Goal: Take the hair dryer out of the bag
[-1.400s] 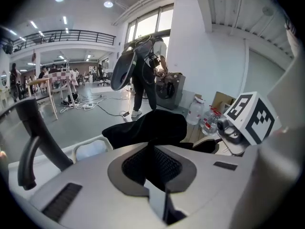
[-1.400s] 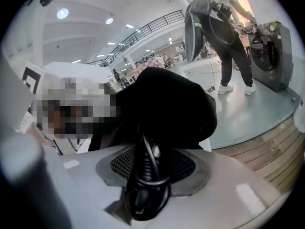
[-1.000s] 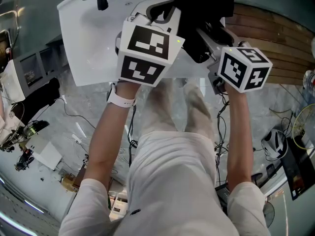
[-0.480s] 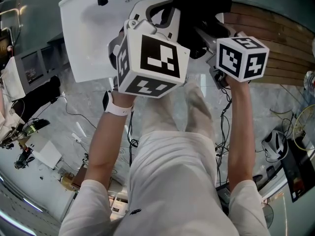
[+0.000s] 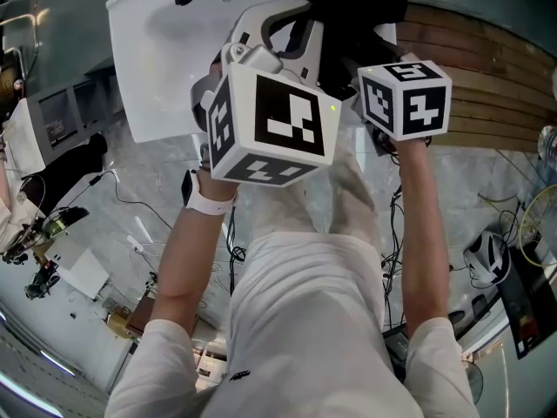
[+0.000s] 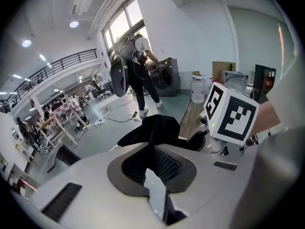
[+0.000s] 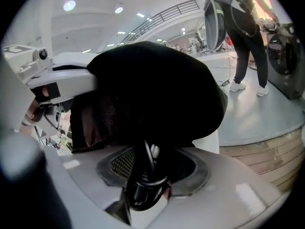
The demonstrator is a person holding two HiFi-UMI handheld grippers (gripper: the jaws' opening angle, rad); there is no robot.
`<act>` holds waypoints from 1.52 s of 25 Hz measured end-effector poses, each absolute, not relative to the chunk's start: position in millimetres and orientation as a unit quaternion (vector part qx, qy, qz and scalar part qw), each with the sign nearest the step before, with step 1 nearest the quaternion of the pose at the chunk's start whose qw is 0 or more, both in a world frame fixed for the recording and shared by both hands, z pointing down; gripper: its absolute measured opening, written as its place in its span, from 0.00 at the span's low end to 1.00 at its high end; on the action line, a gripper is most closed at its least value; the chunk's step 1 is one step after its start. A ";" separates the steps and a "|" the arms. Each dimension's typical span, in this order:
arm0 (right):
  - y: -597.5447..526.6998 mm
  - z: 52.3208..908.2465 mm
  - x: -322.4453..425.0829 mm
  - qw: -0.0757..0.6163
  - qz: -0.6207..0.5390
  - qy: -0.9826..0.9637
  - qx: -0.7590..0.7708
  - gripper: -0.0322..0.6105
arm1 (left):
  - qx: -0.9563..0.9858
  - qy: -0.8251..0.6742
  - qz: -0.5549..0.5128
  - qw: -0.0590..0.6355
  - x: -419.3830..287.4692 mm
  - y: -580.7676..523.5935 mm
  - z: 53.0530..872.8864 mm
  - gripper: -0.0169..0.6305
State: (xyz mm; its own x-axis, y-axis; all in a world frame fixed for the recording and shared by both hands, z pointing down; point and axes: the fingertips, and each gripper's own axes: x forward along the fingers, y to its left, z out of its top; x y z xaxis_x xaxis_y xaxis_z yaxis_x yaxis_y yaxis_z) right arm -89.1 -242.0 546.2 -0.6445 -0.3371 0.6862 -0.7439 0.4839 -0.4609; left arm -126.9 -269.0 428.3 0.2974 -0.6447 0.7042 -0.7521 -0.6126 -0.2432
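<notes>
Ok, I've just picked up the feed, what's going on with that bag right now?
A person stands over the white table with a gripper in each hand. The left gripper is shut on a fold of the black bag. The right gripper is closed around a black cylindrical part with a cable looped against it, probably the hair dryer's handle. The bag covers everything beyond that part, so the dryer does not look to be out yet.
</notes>
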 end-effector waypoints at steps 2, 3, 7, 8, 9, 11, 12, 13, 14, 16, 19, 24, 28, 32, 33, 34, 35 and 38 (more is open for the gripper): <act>-241.1 540.2 -86.0 0.237 0.400 -0.817 0.340 0.35 | 0.803 -0.441 0.394 0.076 -127.5 -268.8 426.8 0.05; -240.1 536.4 -84.7 0.224 0.408 -0.816 0.343 0.35 | 0.802 -0.445 0.391 0.079 -129.0 -268.2 426.5 0.05; -235.1 522.5 -82.6 0.195 0.424 -0.814 0.346 0.33 | 0.798 -0.452 0.389 0.084 -139.7 -264.4 431.0 0.05; -235.2 520.4 -82.7 0.191 0.428 -0.813 0.346 0.33 | 0.799 -0.451 0.389 0.087 -142.2 -264.2 434.1 0.05; -235.5 518.7 -83.0 0.186 0.434 -0.811 0.345 0.32 | 0.800 -0.449 0.388 0.090 -144.5 -264.1 437.7 0.05; -235.1 515.8 -83.6 0.173 0.455 -0.804 0.341 0.32 | 0.800 -0.446 0.390 0.094 -147.8 -263.4 446.3 0.05; -233.7 513.8 -83.5 0.163 0.469 -0.800 0.337 0.32 | 0.799 -0.446 0.392 0.094 -148.5 -262.4 450.2 0.05; -231.0 510.9 -82.8 0.151 0.484 -0.795 0.332 0.31 | 0.799 -0.446 0.393 0.096 -148.3 -260.7 453.3 0.05; -226.8 507.6 -81.2 0.138 0.499 -0.791 0.327 0.31 | 0.798 -0.447 0.392 0.099 -147.3 -258.6 455.3 0.05; -215.2 501.8 -75.6 0.122 0.519 -0.784 0.318 0.31 | 0.797 -0.449 0.390 0.106 -144.0 -254.5 457.5 0.05; -196.9 497.7 -68.5 0.122 0.527 -0.780 0.316 0.31 | 0.797 -0.450 0.386 0.114 -141.3 -251.4 460.1 0.05; -171.3 491.1 -60.7 0.128 0.527 -0.780 0.312 0.31 | 0.799 -0.450 0.379 0.125 -139.5 -247.6 460.2 0.05; -151.7 483.0 -60.8 0.140 0.517 -0.789 0.301 0.31 | 0.803 -0.445 0.368 0.147 -137.7 -239.5 459.6 0.05; -127.5 475.0 -56.6 0.164 0.499 -0.803 0.284 0.31 | 0.806 -0.432 0.375 0.154 -132.1 -231.1 461.6 0.05; -121.7 472.9 -55.5 0.168 0.496 -0.806 0.277 0.31 | 0.807 -0.429 0.376 0.156 -130.9 -229.4 462.3 0.05; -116.2 470.8 -54.3 0.173 0.492 -0.809 0.269 0.31 | 0.807 -0.425 0.377 0.159 -130.2 -227.8 463.0 0.05; -110.8 468.6 -53.0 0.178 0.489 -0.813 0.261 0.31 | 0.808 -0.423 0.378 0.161 -129.7 -226.2 463.4 0.05; -94.1 461.3 -49.4 0.189 0.480 -0.824 0.235 0.31 | 0.807 -0.424 0.373 0.171 -129.4 -222.8 463.1 0.05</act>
State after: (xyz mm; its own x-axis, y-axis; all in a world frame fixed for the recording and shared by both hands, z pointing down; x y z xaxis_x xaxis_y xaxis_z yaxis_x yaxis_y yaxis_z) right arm -49.4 -94.1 461.3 -0.8182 -0.2057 0.5368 -0.5684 0.4289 -0.7021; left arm -129.4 -222.8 463.1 0.3611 -0.5574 0.7476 -0.8126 -0.5814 -0.0410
